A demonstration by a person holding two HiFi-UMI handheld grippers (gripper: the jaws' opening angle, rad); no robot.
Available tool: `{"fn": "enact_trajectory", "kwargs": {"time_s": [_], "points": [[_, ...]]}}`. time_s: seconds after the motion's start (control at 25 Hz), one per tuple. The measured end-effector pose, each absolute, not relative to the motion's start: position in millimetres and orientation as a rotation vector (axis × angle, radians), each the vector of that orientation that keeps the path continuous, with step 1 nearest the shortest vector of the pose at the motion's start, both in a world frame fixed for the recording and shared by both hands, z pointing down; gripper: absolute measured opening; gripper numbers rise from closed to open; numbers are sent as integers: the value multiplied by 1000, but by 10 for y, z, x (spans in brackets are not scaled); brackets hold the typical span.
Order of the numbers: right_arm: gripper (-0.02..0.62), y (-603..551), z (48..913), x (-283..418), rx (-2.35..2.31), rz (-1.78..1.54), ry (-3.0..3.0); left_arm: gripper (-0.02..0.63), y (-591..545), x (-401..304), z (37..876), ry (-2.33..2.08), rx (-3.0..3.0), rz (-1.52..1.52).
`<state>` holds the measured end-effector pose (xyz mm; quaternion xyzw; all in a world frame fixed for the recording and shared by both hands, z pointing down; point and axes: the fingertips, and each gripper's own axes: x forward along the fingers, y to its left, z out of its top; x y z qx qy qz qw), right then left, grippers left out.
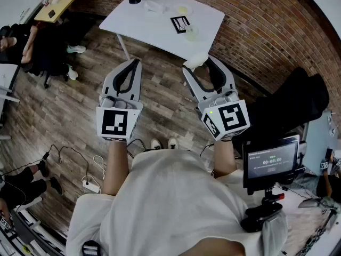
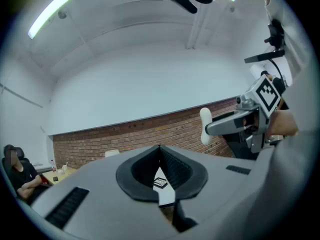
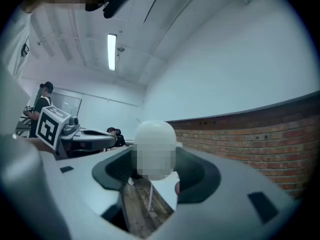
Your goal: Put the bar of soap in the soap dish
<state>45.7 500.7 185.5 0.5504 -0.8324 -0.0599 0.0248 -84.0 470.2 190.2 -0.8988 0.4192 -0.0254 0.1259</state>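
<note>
Soap (image 1: 195,60) is being gripped between the tips of the right gripper (image 1: 198,64), which is being held level by the near edge of the table (image 1: 154,28). In the right gripper view most of the bar is being blurred out, with only its rounded top showing. The left gripper (image 1: 135,64) is being held level beside it, jaws closed on nothing. Small items (image 1: 184,9) are lying on the table, too small for the dish to be told among them.

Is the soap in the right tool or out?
In: white oval bar of soap gripped between the jaws of the grey right tool.
</note>
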Motion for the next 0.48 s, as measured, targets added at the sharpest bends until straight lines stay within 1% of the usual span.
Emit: {"fn": "enact_trajectory", "kwargs": {"time_s": [0.48], "points": [[255,5001,1765,407,1662,-170,-2634,6,4748,-727,1840,1165,-2642,-76]]}}
